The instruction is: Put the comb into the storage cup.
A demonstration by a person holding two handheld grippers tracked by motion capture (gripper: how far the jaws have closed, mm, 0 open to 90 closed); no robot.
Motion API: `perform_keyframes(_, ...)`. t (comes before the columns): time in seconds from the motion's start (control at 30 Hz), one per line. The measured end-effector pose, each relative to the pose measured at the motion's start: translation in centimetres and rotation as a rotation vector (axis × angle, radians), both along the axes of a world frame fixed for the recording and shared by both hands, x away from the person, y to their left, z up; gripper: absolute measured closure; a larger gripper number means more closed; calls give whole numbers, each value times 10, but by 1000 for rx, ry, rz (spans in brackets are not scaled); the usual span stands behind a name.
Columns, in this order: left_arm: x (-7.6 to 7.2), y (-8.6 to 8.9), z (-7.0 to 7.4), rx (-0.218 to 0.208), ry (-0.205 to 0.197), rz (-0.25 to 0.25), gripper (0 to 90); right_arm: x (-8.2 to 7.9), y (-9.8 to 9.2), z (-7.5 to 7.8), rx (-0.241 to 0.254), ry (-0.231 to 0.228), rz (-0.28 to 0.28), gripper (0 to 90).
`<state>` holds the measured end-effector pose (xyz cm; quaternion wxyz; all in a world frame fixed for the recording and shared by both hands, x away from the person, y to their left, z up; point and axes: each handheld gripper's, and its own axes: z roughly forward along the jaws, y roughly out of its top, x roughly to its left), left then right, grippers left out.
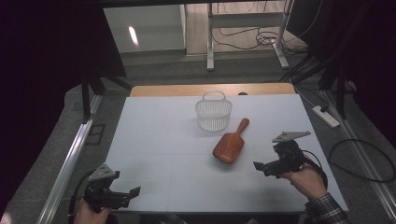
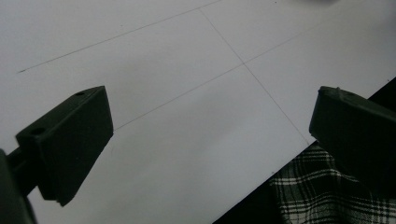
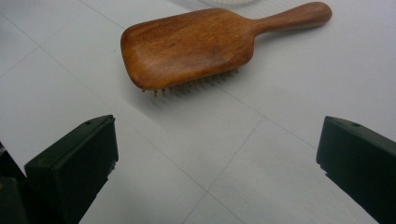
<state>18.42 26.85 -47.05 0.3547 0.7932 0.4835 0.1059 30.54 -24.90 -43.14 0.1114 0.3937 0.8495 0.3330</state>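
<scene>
White bench (image 1: pixel 163 154) carries 2 things: a mesh basket (image 1: pixel 213 113), then a wooden hairbrush (image 1: pixel 229 144) just beside it. Left tongs (image 1: pixel 135 191) stand apart near the front edge; right tongs (image 1: pixel 258 165) stand apart near the brush. The right gripper view shows bristles underneath, its basket cut off.

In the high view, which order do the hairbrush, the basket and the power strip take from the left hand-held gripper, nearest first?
From the left hand-held gripper:
1. Wooden hairbrush, right of centre.
2. White basket, far middle.
3. Power strip, on the floor at the right.
</scene>
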Motion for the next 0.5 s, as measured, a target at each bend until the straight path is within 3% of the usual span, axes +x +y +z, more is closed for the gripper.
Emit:
perform_keyframes(0.33, 1, 0, 0, -4, 3, -1, 5, 9, 8, 2, -15, -13, 17, 0)
perform_keyframes(0.5, 1, 0, 0, -6, 3, -1, 5, 15, 15, 2, -28, 3, 27, 0)
